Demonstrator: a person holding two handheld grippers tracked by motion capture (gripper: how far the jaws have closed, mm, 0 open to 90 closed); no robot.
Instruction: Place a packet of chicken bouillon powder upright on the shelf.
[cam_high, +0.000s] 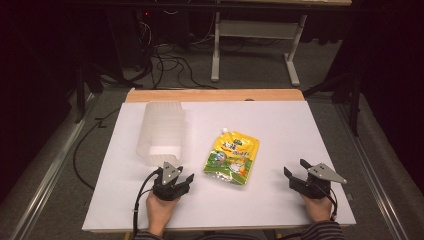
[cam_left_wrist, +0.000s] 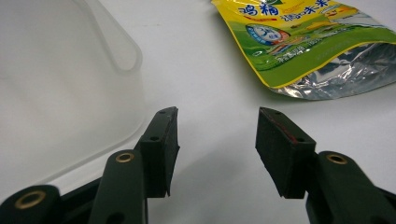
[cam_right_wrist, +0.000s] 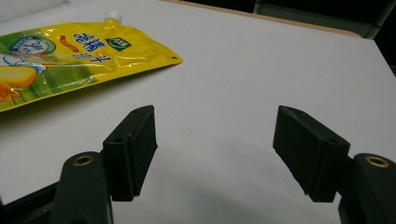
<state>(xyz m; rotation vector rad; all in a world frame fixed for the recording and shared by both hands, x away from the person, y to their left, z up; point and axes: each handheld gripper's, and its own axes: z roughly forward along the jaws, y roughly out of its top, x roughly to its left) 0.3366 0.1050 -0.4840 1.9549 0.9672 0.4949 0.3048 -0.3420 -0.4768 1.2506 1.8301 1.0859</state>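
Both grippers, left gripper (cam_high: 186, 181) and right gripper (cam_high: 295, 168), rest empty with jaws apart on the white tabletop (cam_high: 280, 200), flanking the yellow spouted pouch (cam_high: 232, 157) lying flat beside the translucent plastic bin (cam_high: 162, 132); seemingly pre-grasp, needing a reach toward the pouch.

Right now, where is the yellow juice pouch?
In the high view the yellow pouch lies flat near the middle of the white table, right of the clear plastic container, between the left gripper and the right gripper.
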